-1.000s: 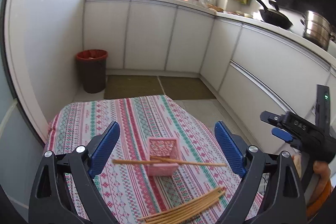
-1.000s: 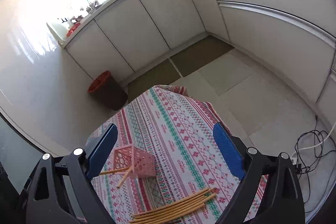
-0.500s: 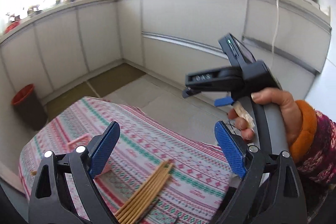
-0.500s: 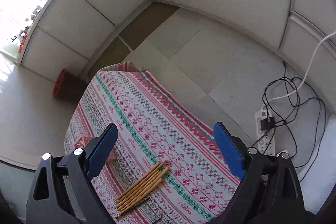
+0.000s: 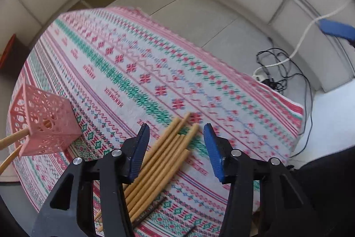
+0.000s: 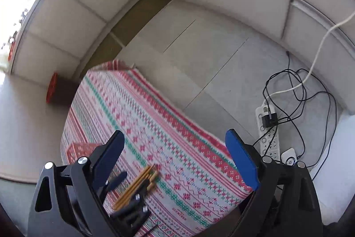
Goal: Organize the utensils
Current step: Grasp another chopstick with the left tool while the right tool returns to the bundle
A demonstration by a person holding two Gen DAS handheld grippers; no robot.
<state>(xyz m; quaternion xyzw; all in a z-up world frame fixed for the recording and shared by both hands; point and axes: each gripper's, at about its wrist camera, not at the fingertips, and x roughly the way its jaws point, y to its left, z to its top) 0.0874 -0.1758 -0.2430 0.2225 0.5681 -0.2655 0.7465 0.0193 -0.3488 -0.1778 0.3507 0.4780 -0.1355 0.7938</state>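
Bamboo-coloured chopsticks [image 5: 164, 161] lie in a loose bundle on the near part of the desk [image 5: 137, 72], on its knitted-pattern cloth of pink, green and white. A second ago the left wrist camera looked out level across the kitchen, with the bundle at the bottom edge; it now looks steeply down, and the left gripper [image 5: 176, 144] straddles the far ends of the sticks. Its jaws were wide and are now closing, with the sticks between them; the pads do not yet press on any stick, so nothing is held. Judgement: this is the start of a pick, with the sticks presumably meant for the pink perforated basket [image 5: 44, 123], which lies tipped on its side at the left of the desk, well apart from the bundle, two sticks already poking out of its mouth. The right gripper [image 6: 175, 161] has also tipped downward; it hangs over the right side of the desk with jaws wide and empty. Hard to make out: the near ends of the sticks are cut off behind the left gripper's body, so the count is uncertain; a thin dark rod [image 5: 153, 210] lies among them, its nature unclear. In the right wrist view the left gripper is a dark blur over the bundle. The basket's interior is not visible.
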